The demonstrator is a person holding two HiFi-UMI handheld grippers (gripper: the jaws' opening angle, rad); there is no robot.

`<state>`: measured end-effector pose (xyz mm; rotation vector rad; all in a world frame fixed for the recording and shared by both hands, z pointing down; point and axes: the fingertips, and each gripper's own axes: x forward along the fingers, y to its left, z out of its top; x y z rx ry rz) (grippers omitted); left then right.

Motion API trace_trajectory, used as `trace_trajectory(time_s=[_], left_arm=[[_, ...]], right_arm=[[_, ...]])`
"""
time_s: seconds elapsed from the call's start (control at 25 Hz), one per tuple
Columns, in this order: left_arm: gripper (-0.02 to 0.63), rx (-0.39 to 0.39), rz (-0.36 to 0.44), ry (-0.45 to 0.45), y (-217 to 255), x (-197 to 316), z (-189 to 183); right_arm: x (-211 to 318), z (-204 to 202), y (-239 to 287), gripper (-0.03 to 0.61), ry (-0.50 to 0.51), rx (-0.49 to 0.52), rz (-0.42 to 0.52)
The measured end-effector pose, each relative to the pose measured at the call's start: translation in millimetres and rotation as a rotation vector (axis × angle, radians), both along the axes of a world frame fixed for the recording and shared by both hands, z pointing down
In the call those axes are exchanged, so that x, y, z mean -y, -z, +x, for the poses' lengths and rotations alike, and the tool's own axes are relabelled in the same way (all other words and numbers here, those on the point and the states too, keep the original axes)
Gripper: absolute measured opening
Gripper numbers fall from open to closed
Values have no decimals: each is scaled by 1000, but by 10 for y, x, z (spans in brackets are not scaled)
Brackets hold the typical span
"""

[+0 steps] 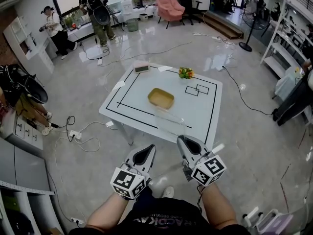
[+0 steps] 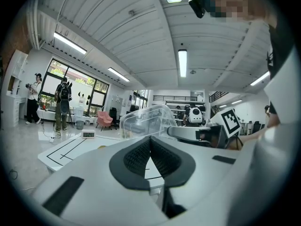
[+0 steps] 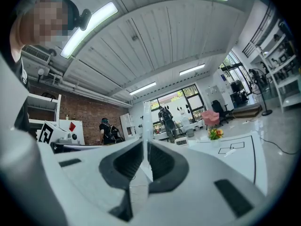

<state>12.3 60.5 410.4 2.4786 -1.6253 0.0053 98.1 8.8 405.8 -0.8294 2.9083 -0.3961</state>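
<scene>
Right tool [image 1: 183, 139]: clenched on the clear plastic container [image 1: 170, 119]. In the right gripper view a thin transparent wall [image 3: 145, 140] is seen standing edge-on between the pads, which are pressed against it from both sides.

Left tool [image 1: 148, 150]: jaws are brought together with nothing between them, as shown in the left gripper view [image 2: 150, 157]. No contact with any object is recorded.

Position of the held item: the container is located over the near edge of the white bench [image 1: 208, 112], directly ahead of the right tool and held at its near right rim. Whether its base rests on the bench cannot be determined. Its long axis appears to run from far left to near right. From the left tool it lies ahead and slightly to the right [image 2: 146, 121], near but apart; the right tool is therefore the nearer of the two.

Surroundings: a yellow tray [image 1: 161, 98] is noted just beyond the container, towards the middle of the bench. A small flower pot [image 1: 186, 73] and a small clock [image 1: 142, 68] stand at the far side, well apart from both tools.
</scene>
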Motion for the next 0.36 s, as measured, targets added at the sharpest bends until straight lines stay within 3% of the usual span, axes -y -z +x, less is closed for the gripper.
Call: trace_trajectory(time_s=[0.36], left_arm=[[3,2,5,-3,12,-2,18]], right_arm=[[-21,4,0,28,2,5,4]])
